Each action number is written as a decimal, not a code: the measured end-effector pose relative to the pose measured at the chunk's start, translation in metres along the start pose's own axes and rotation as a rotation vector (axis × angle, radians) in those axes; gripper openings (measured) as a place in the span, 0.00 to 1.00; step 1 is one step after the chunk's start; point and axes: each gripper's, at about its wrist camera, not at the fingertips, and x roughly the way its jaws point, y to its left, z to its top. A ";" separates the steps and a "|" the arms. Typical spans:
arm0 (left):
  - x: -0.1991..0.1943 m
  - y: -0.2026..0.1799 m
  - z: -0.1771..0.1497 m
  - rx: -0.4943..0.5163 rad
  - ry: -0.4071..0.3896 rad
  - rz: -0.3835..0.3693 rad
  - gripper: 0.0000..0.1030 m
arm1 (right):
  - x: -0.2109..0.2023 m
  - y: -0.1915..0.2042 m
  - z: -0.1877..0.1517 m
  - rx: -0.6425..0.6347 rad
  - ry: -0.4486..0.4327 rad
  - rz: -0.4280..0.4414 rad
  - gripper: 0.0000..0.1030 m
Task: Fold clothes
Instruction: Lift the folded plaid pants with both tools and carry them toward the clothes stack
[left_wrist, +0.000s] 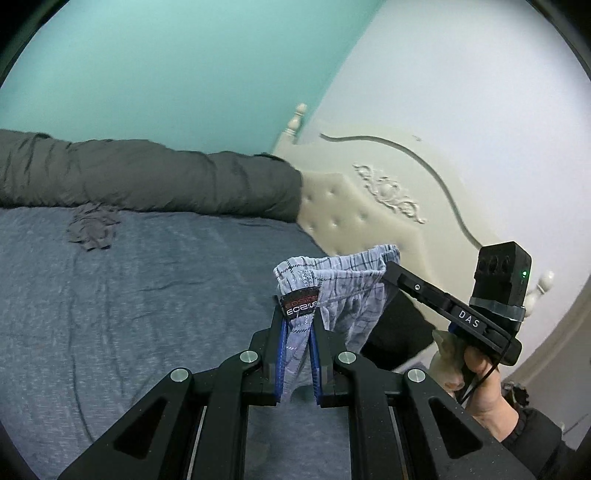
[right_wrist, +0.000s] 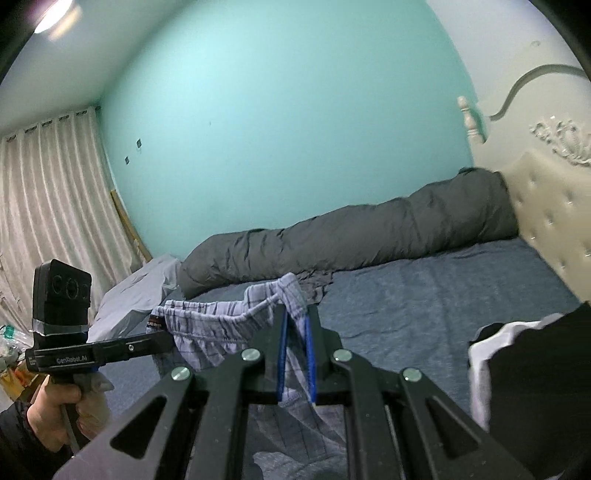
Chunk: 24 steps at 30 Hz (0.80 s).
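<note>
A pair of plaid shorts (left_wrist: 343, 291) is held up above the bed (left_wrist: 147, 295), its waistband pinched at one side by the left hand-held gripper (left_wrist: 297, 325) and at the other by the right hand-held gripper (right_wrist: 295, 325). A grey duvet (right_wrist: 351, 236) is seen beyond both.

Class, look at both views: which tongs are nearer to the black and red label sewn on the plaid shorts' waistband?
Left. The left tongs grip the waistband of the pale blue plaid shorts right at the black and red label; the right tongs hold the waistband's other end.
</note>
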 end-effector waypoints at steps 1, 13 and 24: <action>0.002 -0.009 0.000 0.009 0.004 -0.008 0.11 | -0.009 -0.003 0.002 0.001 -0.006 -0.007 0.08; 0.024 -0.115 -0.002 0.102 0.037 -0.098 0.11 | -0.114 -0.039 0.016 -0.003 -0.066 -0.102 0.08; 0.040 -0.198 0.002 0.169 0.049 -0.181 0.11 | -0.187 -0.060 0.022 0.009 -0.112 -0.182 0.08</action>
